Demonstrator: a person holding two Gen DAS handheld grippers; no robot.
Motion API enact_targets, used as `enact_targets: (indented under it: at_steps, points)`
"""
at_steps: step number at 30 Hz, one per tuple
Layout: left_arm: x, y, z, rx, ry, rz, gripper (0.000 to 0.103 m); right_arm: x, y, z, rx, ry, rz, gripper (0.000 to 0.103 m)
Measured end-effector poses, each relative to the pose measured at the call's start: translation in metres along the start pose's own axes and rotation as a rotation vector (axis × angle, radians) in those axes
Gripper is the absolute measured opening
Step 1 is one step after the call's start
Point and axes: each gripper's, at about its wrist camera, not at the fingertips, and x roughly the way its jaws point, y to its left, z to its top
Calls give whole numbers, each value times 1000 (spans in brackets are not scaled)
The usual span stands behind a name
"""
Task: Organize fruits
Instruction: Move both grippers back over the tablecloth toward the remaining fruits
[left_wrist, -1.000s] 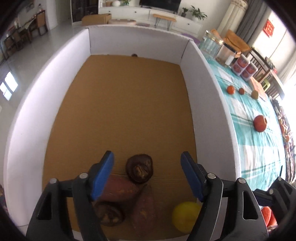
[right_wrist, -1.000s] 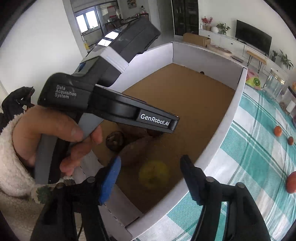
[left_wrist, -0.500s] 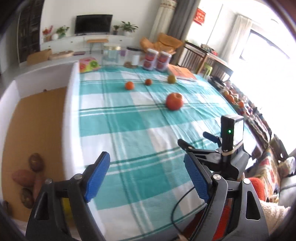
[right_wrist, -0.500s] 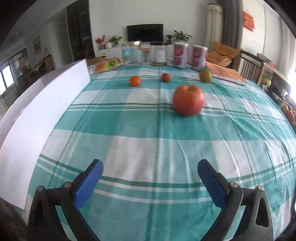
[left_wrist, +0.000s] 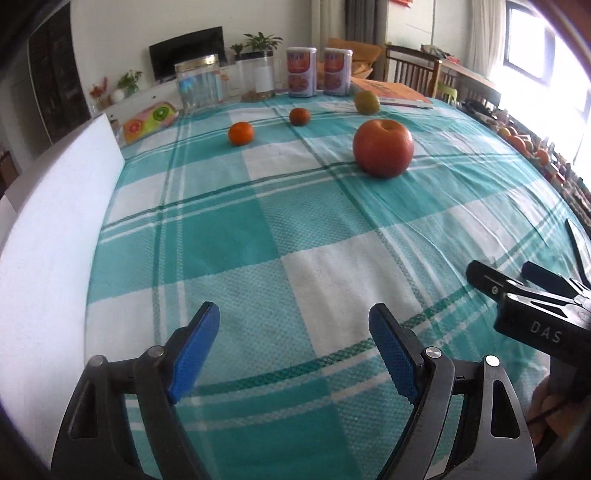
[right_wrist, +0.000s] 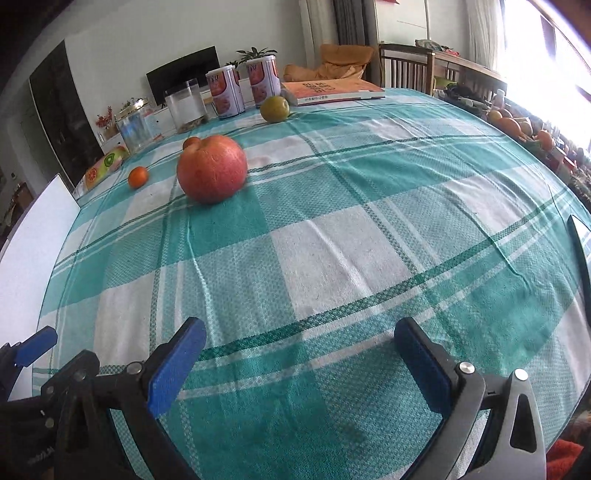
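Step in hand, by my judgement: reach for next fruit. Left gripper (left_wrist: 293, 345) and right gripper (right_wrist: 299, 356) both spread wide, nothing between blue pads. Big round red apple (right_wrist: 211, 168) lies on teal-white checked tablecloth (right_wrist: 332, 258), well ahead, small orange tangerine (right_wrist: 138, 176) beyond. Next move needs: advance right gripper, jaws either side of apple, then close.

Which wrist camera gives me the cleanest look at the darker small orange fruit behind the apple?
The left wrist view: the darker small orange fruit sits in the open on the tablecloth, clear of the apple. In the right wrist view the apple covers most of it, leaving only a sliver at its upper left.
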Motion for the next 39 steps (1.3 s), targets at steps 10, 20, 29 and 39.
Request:
enact_targets:
  at_steps: [10, 20, 29, 39]
  points:
    - [22, 22, 2, -99, 3, -25, 85, 3, 5, -2, -23, 16, -21, 103]
    - [23, 21, 2, -90, 10, -30, 89, 3, 7, -2, -34, 23, -33, 103]
    - [26, 16, 3, -61, 23, -7, 91, 5, 9, -2, -47, 31, -48, 103]
    - [27, 15, 3, -57, 25, -3, 92, 6, 12, -2, -60, 38, -62, 103]
